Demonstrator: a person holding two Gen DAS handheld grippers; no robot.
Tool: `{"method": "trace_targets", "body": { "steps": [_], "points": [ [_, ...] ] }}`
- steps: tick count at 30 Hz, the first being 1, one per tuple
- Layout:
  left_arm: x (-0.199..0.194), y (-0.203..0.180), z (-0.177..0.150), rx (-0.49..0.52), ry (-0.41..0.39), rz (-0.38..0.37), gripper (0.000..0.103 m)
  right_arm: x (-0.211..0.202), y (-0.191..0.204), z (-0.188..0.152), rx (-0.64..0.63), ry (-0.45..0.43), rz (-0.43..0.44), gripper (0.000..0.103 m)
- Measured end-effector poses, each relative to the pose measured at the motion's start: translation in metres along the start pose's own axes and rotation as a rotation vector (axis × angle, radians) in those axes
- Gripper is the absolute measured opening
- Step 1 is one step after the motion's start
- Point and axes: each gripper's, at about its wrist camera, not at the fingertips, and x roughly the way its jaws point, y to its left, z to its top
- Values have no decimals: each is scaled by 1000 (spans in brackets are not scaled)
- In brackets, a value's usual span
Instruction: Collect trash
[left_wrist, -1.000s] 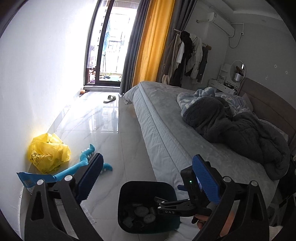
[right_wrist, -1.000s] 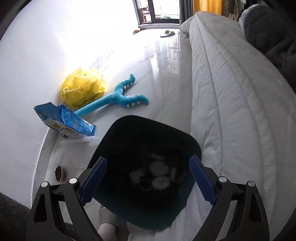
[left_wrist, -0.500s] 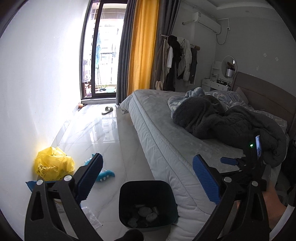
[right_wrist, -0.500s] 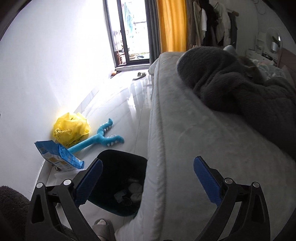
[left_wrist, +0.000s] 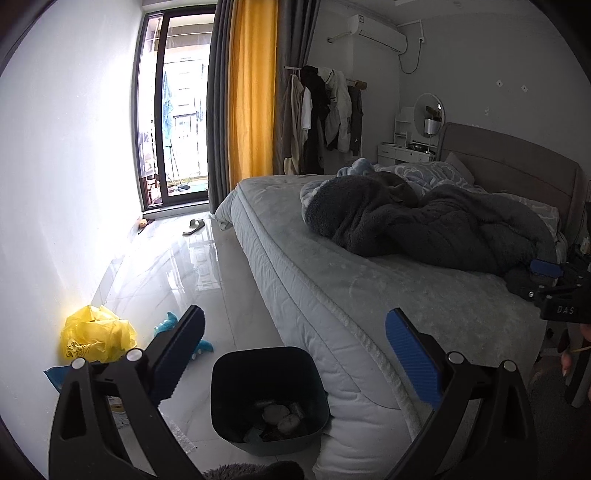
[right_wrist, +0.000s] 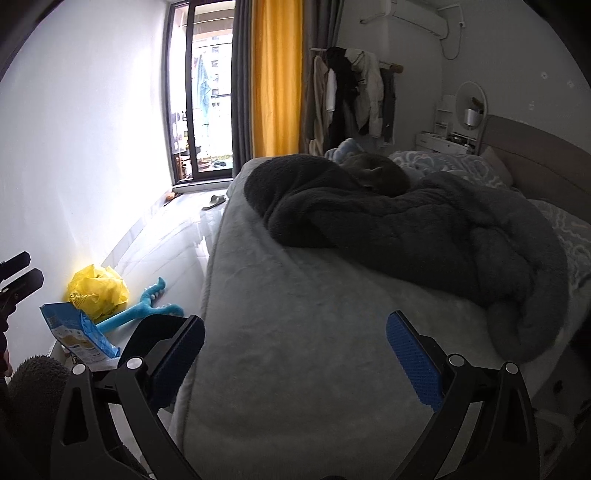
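The left tongs (left_wrist: 293, 352) are spread wide with nothing between them, held above the floor (left_wrist: 177, 273) beside the bed (left_wrist: 369, 280). Below them the dark trash bin (left_wrist: 269, 397) stands on the floor against the bed's near corner, with crumpled trash (left_wrist: 282, 415) inside. The right tongs (right_wrist: 295, 354) are likewise wide apart and empty, over the grey mattress near its edge. By the white wall (right_wrist: 92, 147) lie a yellow plastic bag (right_wrist: 96, 291), a blue packet (right_wrist: 75, 332) just beside it, and a teal toy (right_wrist: 142, 306). A dark blanket (right_wrist: 406, 236) is heaped farther along the bed.
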Motion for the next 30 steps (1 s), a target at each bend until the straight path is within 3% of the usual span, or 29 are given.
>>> {"method": "trace_targets", "body": {
  "steps": [6,11,30],
  "points": [
    [7,-17,-8,20,10,16,100,-33,-41,-21,87,-25,-56,100],
    [17,-28,-20,24,47,-11,100,-41,-62,-34,149,-39,-40,100],
    [16,-24,-21,-17,50,-28,100,-53,-64,-37,121,-91,46,100]
  ]
}}
